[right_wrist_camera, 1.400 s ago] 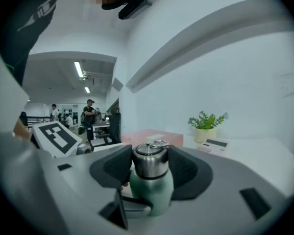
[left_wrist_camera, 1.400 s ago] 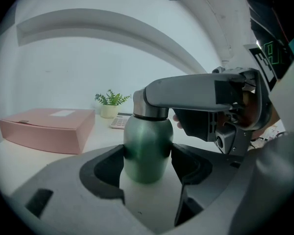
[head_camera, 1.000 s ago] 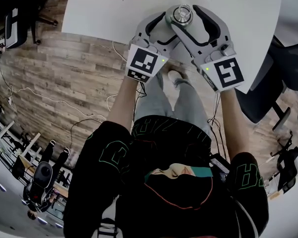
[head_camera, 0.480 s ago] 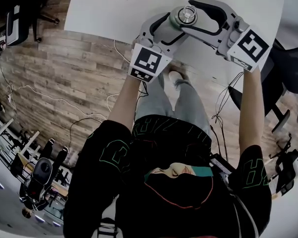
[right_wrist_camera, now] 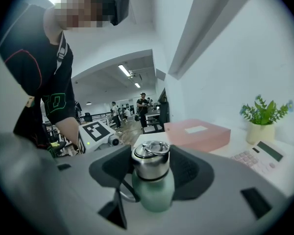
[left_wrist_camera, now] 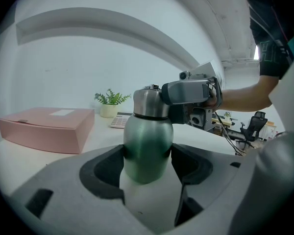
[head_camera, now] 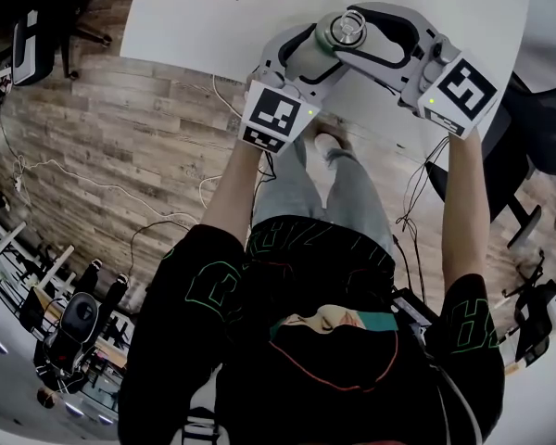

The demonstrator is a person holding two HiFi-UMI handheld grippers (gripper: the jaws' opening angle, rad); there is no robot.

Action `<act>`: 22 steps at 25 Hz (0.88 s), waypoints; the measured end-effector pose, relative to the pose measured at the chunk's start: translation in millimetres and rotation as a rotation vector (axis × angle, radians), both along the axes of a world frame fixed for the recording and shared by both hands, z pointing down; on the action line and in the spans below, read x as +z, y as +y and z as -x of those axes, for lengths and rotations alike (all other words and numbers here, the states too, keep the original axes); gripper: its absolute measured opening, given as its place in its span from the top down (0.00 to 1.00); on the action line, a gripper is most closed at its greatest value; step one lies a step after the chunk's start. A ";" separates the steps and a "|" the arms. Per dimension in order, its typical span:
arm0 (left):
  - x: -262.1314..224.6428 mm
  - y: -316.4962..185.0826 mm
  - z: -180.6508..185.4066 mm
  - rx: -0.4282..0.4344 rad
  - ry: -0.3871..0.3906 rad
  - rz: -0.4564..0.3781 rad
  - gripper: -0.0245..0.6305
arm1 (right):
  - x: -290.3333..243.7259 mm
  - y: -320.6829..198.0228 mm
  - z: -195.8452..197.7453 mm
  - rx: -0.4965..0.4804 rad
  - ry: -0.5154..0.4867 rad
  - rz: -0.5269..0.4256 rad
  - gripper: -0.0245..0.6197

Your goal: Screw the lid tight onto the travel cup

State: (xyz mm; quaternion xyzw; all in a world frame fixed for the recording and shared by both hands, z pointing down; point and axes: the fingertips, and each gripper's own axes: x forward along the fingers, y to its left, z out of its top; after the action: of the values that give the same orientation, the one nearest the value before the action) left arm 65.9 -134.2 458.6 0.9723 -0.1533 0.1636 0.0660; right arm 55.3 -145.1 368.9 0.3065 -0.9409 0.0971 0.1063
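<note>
A green travel cup (left_wrist_camera: 147,143) stands on the white table (head_camera: 204,21), topped by a steel lid (right_wrist_camera: 151,164) with a ring handle. My left gripper (left_wrist_camera: 147,155) is shut on the cup's green body, its dark pads pressing both sides. My right gripper (right_wrist_camera: 151,173) reaches in from the right at lid height. Its jaws have just been closing, and both pads now sit against the lid. In the head view both grippers meet at the cup (head_camera: 345,28), the left gripper (head_camera: 322,49) from below and the right gripper (head_camera: 354,33) from the right. A loop hangs beside the cup's neck.
A pink flat box (left_wrist_camera: 44,129) lies on the table behind the cup. A small potted plant (right_wrist_camera: 262,119) and a calculator (right_wrist_camera: 258,155) stand by the wall. The table's near edge runs just under the grippers. An office chair (head_camera: 500,184) stands at the right.
My right gripper has swung round the cup, its marker cube moving up and to the right, and has stayed about there for the last half second. The left gripper and cup have kept still.
</note>
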 end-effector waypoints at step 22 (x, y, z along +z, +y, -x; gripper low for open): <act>1.3 -3.1 1.7 -0.004 -0.006 0.000 0.48 | 3.3 -2.4 -11.2 0.759 0.001 -0.092 0.57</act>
State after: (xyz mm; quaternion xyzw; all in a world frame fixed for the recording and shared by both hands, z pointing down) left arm 64.2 -137.3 459.9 0.9714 -0.1556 0.1666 0.0658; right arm 66.5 -147.4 372.2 0.6377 -0.7638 0.0868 0.0494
